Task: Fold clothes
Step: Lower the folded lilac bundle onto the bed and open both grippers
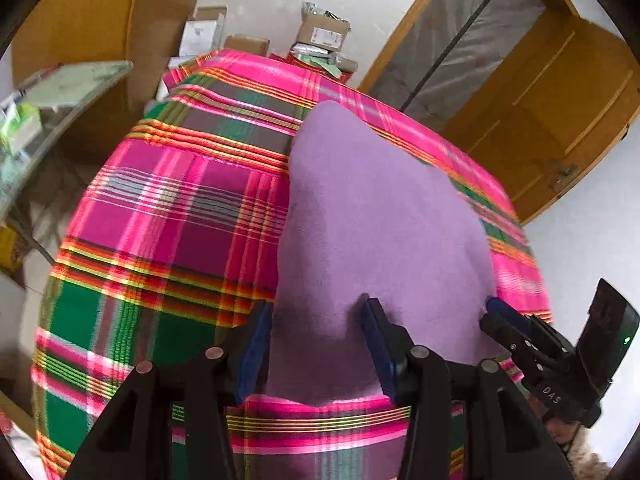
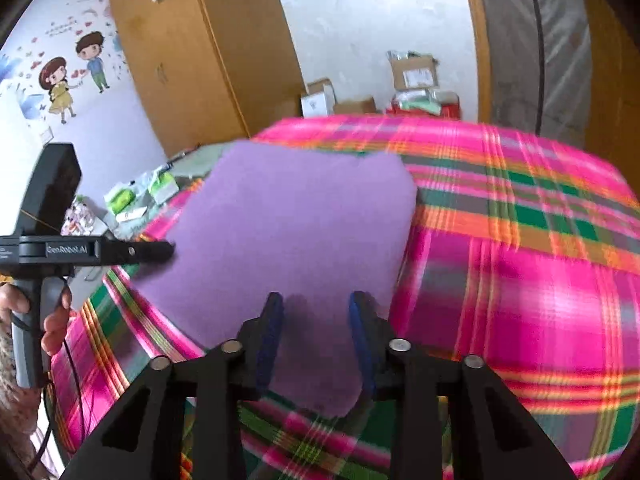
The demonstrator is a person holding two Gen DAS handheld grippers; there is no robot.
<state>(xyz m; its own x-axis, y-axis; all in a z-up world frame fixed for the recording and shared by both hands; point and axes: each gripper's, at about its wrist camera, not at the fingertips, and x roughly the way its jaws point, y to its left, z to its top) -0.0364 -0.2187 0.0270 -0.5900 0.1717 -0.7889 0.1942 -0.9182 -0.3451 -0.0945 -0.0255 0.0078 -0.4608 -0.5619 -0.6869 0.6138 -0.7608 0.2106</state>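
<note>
Fingers [image 1: 256, 344] of left gripper [image 1: 318, 344] spread wide over near edge of lilac cloth [image 1: 372, 220], gripping nothing. Right gripper [image 2: 316, 340] likewise parted, pads straddling cloth's near corner, nothing pinched. Cloth flat on pink-and-green plaid cover [image 1: 168, 220]. Beyond: cardboard boxes [image 1: 324, 32], wooden wardrobe [image 2: 200, 60], cartoon wall sticker [image 2: 72, 76].
</note>
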